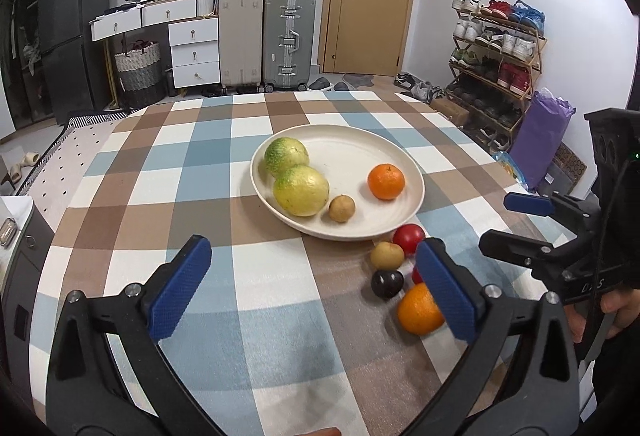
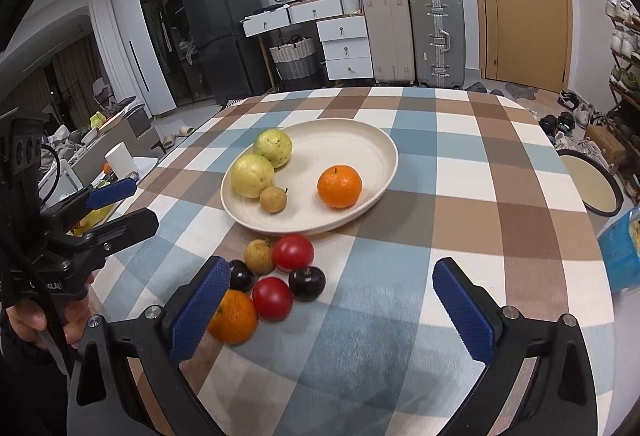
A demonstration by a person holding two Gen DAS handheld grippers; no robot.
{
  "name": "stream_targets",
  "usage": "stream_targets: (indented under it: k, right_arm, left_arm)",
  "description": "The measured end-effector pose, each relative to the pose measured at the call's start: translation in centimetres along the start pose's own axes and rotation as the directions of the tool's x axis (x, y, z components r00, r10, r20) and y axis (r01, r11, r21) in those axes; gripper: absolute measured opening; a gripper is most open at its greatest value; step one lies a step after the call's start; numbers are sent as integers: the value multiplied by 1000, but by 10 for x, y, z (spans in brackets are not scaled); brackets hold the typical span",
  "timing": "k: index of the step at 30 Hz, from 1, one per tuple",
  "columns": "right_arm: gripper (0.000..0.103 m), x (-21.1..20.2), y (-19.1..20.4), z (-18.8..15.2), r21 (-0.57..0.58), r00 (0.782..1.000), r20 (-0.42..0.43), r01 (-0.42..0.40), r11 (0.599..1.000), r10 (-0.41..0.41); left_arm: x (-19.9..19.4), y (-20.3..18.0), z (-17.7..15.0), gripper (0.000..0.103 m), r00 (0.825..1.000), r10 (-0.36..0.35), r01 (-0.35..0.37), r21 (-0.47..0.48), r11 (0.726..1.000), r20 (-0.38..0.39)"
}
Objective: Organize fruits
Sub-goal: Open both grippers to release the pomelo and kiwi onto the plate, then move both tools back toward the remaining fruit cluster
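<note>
The checked tabletop [image 1: 208, 172] carries a cream plate [image 1: 360, 148] holding four fruits. Loose fruits [image 2: 276, 276] lie near the plate; only the right view shows all six. Left tongs [image 1: 312, 284] and right tongs [image 2: 332, 304] are spread, empty.

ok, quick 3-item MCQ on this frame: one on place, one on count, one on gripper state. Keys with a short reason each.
1. Where is the small brown fruit in the plate?
A. beside a yellow-green guava
B. on top of the orange
C. outside the plate

2. How many fruits lie in the plate?
A. two
B. four
C. six

3. The right gripper is:
A. shut on a tomato
B. shut on nothing
C. open, holding nothing

Key: 1 A, it sits against the nearer guava; 2 B, two guavas, one orange, one brown fruit; 3 C, its blue pads stand wide apart over bare cloth.
</note>
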State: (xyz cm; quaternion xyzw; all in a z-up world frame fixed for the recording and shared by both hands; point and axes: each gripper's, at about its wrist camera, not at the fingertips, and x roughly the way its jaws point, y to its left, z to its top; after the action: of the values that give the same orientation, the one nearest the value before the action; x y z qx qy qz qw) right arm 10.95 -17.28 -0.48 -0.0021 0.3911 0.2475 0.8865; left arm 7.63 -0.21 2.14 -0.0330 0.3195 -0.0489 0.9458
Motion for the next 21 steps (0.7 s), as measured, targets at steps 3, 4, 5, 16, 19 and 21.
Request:
stream_targets:
  k: [3, 4, 5, 16, 19, 21]
  right_arm:
    - [103, -4, -1, -5, 11, 1000, -9, -2, 1000, 2]
    - [103, -5, -2, -6, 12, 1000, -9, 2, 1000, -2]
    - [103, -6, -2, -8, 13, 1000, -7, 3, 1000, -3]
    - [103, -7, -2, -20, 1, 999, -39, 31, 1000, -31]
    - [103, -7, -3, -23, -5, 998, -42, 39, 999, -39]
    - [103, -5, -3, -24, -10, 998, -49, 40, 999, -40]
  left_arm:
    - [-4, -3, -6, 102, 1000, -7, 7, -1, 1000, -8]
    - [-4, -4, -7, 102, 1000, -9, 9, -3, 1000, -12]
    - [-4, -5, -9, 102, 1000, -12, 12, -4, 1000, -14]
    - [1, -19, -24, 102, 997, -49, 49, 6, 999, -54]
    - [7, -24, -26, 102, 996, -60, 60, 4, 998, -67]
    - [10, -27, -28, 102, 994, -71, 71, 4, 997, -80]
